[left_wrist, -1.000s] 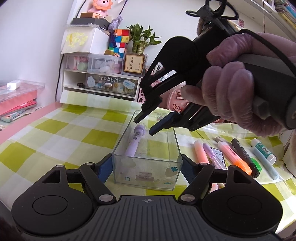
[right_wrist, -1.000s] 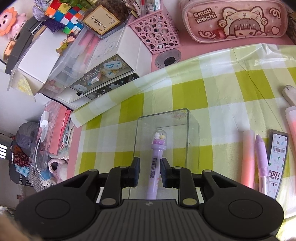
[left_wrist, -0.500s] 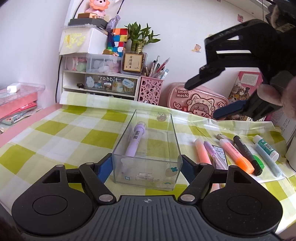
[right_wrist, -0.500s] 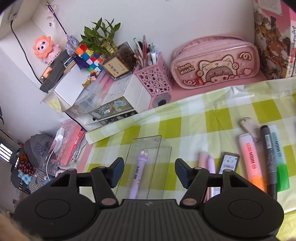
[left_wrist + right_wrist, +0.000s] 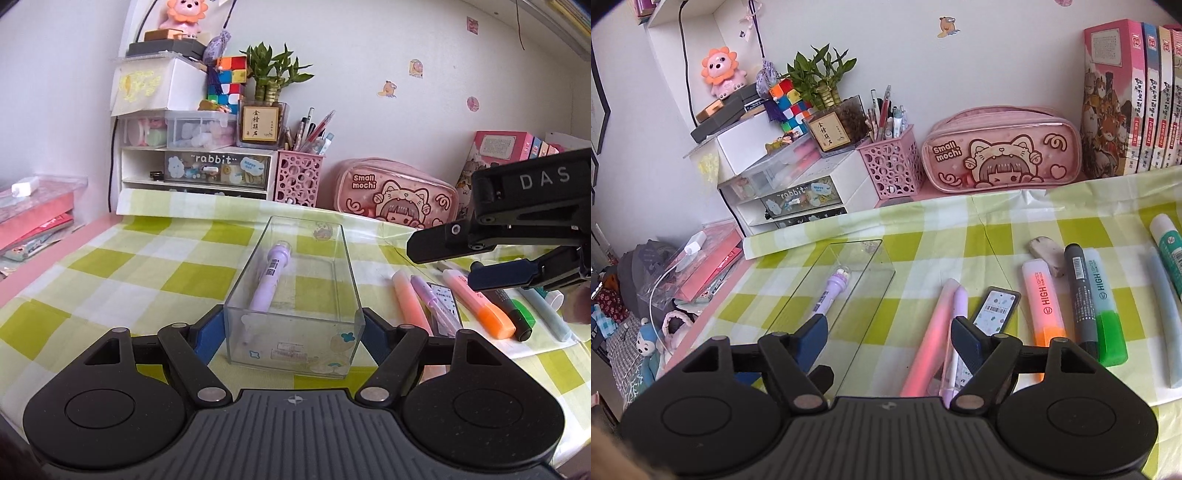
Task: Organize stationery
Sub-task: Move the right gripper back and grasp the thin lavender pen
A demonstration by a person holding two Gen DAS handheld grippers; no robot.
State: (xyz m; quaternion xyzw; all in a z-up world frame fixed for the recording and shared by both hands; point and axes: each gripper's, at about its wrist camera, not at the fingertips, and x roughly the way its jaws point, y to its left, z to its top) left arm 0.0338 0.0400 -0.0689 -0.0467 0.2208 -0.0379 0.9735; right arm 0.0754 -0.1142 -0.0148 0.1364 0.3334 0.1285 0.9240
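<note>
The left gripper (image 5: 294,328) is spread around the near end of the clear box (image 5: 295,295), its pads flanking the walls; whether they press the plastic I cannot tell. One purple pen (image 5: 269,277) lies inside. The right gripper (image 5: 889,334) is wide and empty above the pink pen (image 5: 929,343), which lies just beside a lilac pen (image 5: 956,317) on the cloth (image 5: 997,229). The pink pen is probably light, stiff and smooth, likely to roll; pinching it across mid-barrel seems safest. The thin-walled box may slide if nudged.

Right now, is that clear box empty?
No. The clear box holds one purple pen, lying flat on its bottom.
</note>
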